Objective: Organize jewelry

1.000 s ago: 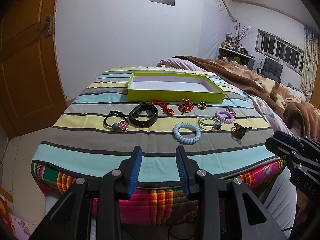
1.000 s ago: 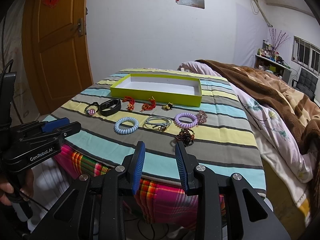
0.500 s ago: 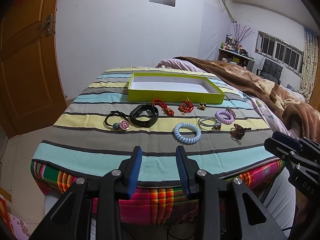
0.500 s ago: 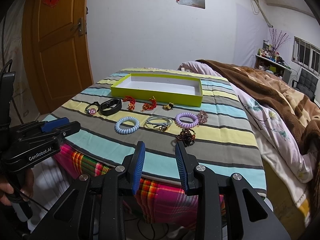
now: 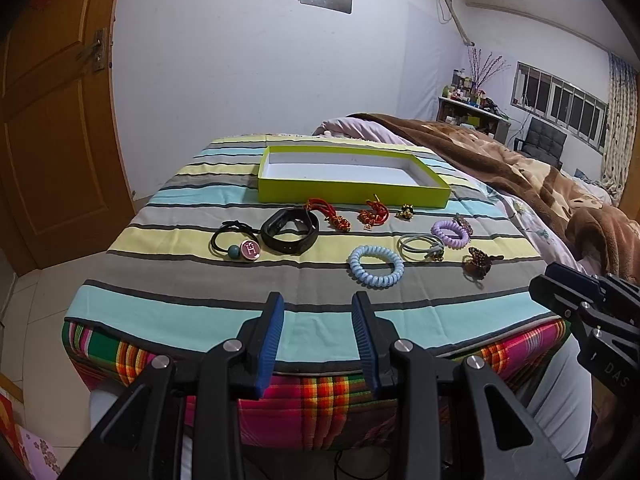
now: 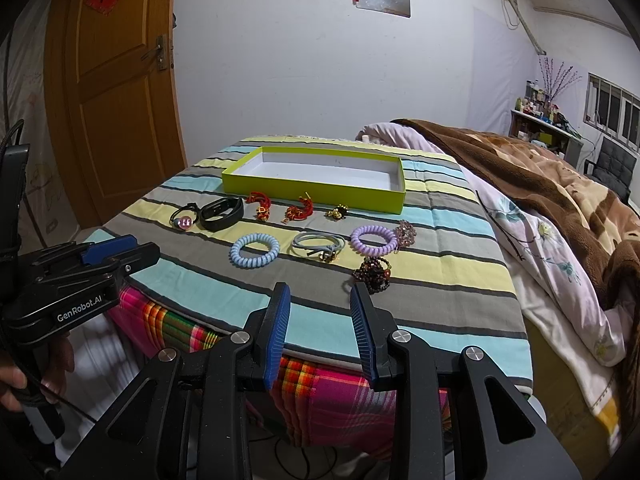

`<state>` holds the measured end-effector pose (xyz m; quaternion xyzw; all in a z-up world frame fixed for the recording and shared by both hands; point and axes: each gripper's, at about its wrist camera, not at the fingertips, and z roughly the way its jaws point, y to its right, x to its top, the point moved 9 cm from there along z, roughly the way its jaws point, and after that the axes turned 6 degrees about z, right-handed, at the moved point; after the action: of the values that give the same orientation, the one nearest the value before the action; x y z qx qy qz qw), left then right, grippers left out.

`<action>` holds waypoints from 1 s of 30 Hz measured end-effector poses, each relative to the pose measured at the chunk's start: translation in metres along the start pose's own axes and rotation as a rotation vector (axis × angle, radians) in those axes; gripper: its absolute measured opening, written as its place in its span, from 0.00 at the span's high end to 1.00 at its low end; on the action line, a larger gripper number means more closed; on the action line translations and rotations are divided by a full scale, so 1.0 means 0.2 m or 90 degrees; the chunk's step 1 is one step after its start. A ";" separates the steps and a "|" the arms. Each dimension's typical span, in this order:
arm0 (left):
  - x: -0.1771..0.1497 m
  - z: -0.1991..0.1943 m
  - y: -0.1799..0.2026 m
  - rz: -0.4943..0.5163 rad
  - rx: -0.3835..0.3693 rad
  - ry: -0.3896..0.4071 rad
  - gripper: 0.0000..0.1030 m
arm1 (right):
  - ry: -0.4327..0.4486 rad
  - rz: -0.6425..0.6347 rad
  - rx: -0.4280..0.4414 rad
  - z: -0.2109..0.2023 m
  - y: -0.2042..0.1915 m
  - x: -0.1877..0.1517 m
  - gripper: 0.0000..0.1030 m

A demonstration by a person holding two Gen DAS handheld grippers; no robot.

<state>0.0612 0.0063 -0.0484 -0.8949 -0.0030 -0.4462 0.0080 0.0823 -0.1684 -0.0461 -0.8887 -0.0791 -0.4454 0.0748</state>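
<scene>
Left wrist view: striped cloth-covered tabletop carries an empty lime-green cardboard tray at its far side, jewelry spread just before it, including a black wristband and pale-blue spiral hair tie. Left claw and right claw hover apart, empty.

Both tongs are black plastic frames with ribbed blue pads and silver screws. The left tongs bear white "GenRobot.AI" lettering; a black cable trails past the hand.
</scene>
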 end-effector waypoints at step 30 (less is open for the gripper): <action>0.00 0.02 0.03 0.005 -0.014 -0.005 0.64 | -0.002 0.010 -0.003 0.02 0.03 0.00 0.69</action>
<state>0.0638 0.0000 -0.0510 -0.8967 0.0051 -0.4426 -0.0001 0.0865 -0.1730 -0.0476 -0.8902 -0.0713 -0.4435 0.0760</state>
